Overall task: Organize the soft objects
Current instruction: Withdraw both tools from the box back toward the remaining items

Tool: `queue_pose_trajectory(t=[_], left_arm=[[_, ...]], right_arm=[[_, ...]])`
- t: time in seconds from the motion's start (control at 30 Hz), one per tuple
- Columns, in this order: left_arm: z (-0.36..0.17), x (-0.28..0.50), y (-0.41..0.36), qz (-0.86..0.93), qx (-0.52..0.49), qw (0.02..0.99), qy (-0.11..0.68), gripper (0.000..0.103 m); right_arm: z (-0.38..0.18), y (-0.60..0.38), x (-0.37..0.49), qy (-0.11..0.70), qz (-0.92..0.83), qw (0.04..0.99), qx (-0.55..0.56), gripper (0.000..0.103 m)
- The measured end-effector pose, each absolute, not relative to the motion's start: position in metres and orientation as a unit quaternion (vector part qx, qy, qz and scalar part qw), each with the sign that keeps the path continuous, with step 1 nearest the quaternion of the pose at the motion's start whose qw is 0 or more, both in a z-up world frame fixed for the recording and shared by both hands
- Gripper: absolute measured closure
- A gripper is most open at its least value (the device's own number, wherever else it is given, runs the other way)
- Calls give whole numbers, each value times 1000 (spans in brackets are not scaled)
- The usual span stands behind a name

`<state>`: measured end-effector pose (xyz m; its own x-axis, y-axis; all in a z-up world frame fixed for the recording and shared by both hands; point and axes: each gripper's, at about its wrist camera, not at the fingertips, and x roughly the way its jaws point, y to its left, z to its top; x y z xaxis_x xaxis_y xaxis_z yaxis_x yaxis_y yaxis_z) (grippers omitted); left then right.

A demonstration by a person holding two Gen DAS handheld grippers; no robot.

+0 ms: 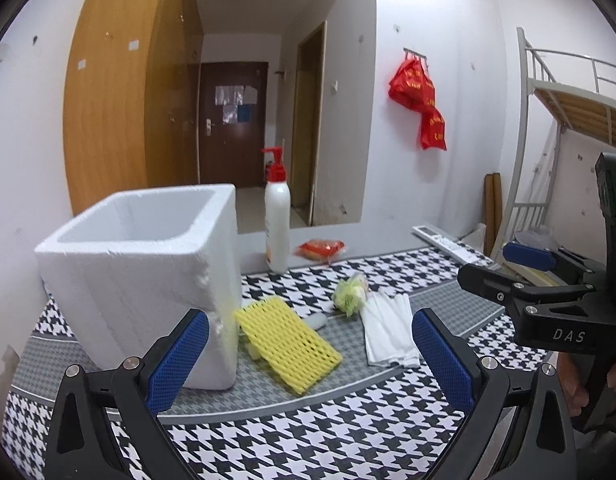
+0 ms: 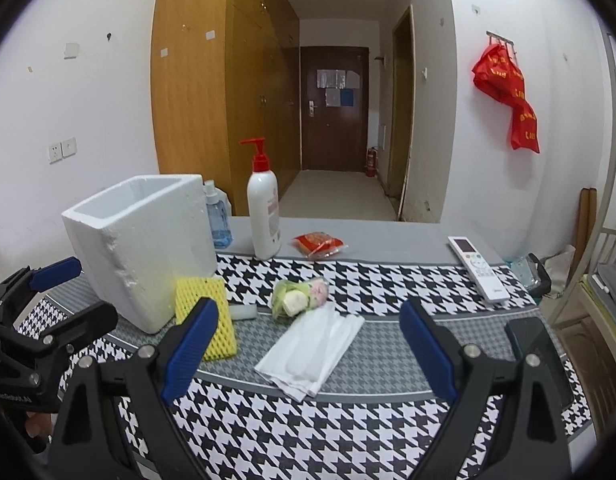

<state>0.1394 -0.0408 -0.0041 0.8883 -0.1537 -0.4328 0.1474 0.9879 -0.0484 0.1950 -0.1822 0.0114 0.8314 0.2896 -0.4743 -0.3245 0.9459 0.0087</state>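
Note:
A white foam box (image 1: 147,280) (image 2: 143,248) stands open-topped on the houndstooth tablecloth (image 1: 308,440). A yellow foam net (image 1: 287,344) (image 2: 205,316) leans against its right side. A small green and pink soft bundle (image 1: 350,294) (image 2: 299,298) lies to the right of it, and folded white cloth (image 1: 390,330) (image 2: 312,354) lies in front of the bundle. My left gripper (image 1: 310,358) is open and empty, in front of the box and the net. My right gripper (image 2: 308,354) is open and empty, above the white cloth.
A white pump bottle (image 2: 263,208) with a red top, a blue spray bottle (image 2: 217,220) and a red packet (image 2: 318,245) stand along the table's far edge. A white remote (image 2: 478,269) lies at the right. A bunk bed frame (image 1: 564,96) is further right.

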Motion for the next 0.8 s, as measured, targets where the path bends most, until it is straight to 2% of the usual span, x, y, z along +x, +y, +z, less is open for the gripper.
queue_pose_trajectory(t=[0.8], left_arm=[[-43,178,-49,-100,-19,943,317,1]], right_arm=[[-25,-200,225,294,144,945,-24,9]])
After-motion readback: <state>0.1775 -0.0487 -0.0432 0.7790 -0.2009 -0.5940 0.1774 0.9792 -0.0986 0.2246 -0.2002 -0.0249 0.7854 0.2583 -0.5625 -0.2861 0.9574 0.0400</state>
